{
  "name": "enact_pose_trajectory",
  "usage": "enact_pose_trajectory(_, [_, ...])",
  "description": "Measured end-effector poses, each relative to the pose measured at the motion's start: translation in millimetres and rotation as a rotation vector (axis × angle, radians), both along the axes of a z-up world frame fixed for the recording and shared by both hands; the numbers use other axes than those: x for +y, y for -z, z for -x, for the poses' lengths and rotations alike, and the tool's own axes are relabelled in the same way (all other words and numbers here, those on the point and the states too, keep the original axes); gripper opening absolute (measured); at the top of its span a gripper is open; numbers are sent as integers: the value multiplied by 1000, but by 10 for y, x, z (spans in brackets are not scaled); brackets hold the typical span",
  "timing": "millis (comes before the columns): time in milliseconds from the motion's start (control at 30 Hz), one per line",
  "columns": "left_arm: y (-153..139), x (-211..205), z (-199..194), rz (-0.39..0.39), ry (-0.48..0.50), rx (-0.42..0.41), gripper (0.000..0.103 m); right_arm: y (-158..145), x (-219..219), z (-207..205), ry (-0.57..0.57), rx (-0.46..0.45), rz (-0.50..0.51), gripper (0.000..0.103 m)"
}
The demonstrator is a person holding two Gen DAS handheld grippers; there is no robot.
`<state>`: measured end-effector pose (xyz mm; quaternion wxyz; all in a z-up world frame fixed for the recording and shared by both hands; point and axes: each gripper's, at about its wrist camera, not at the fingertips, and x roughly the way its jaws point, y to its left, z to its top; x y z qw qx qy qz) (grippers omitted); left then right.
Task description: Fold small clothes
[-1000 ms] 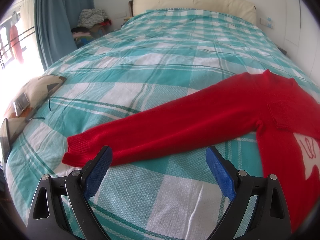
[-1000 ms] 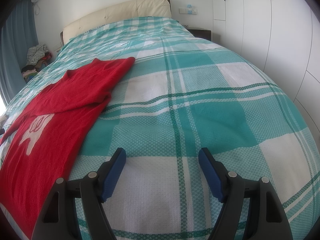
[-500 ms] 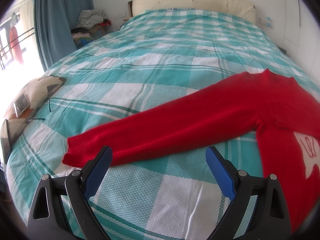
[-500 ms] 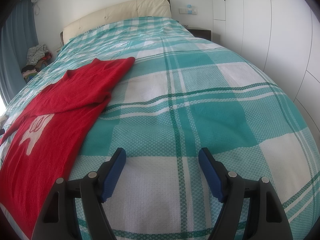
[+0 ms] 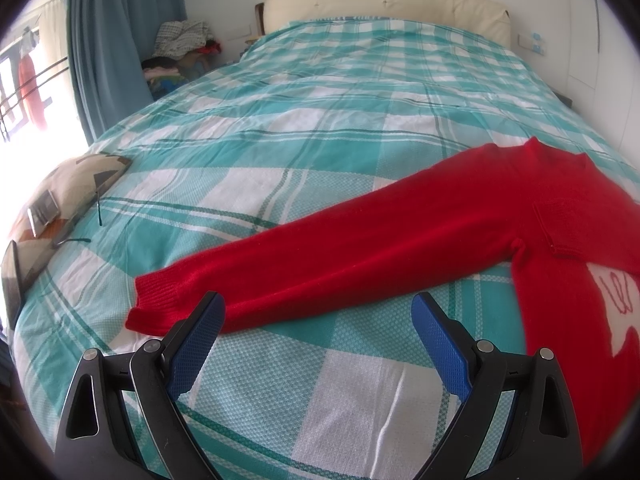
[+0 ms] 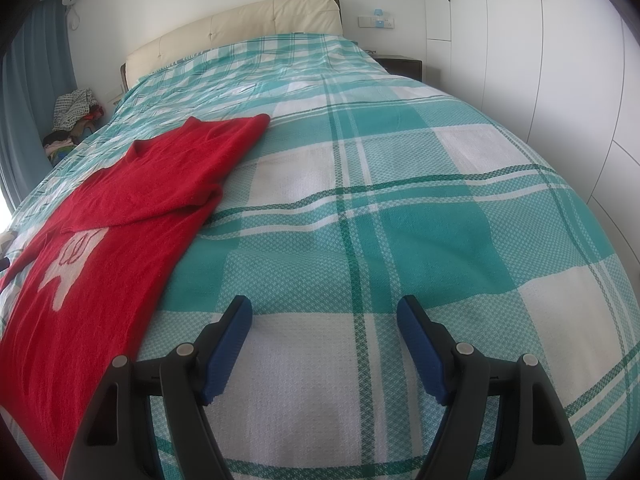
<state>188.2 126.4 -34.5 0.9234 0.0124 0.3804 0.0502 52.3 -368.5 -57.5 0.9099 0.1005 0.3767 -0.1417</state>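
Note:
A small red sweater (image 5: 560, 240) with a white motif lies flat on the teal plaid bedspread (image 5: 320, 128). Its left sleeve (image 5: 340, 256) stretches out toward the left, cuff near my left gripper (image 5: 318, 312), which is open and empty just in front of the sleeve. In the right wrist view the sweater (image 6: 100, 260) lies at the left, its right sleeve (image 6: 192, 172) folded over the chest. My right gripper (image 6: 324, 312) is open and empty over bare bedspread (image 6: 400, 200), to the right of the sweater.
A patterned cushion (image 5: 68, 184) with a phone on it lies at the bed's left edge. A pile of clothes (image 5: 180, 52) sits by the blue curtain (image 5: 108, 40). The cream headboard (image 5: 384, 0) and white wardrobe doors (image 6: 540, 60) bound the bed.

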Motion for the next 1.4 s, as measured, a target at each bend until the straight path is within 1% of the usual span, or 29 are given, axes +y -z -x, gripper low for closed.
enact_pose_trajectory(1400, [-3,-9,4,-5,1,0,95,11,-25,4,15,-6,-11,75])
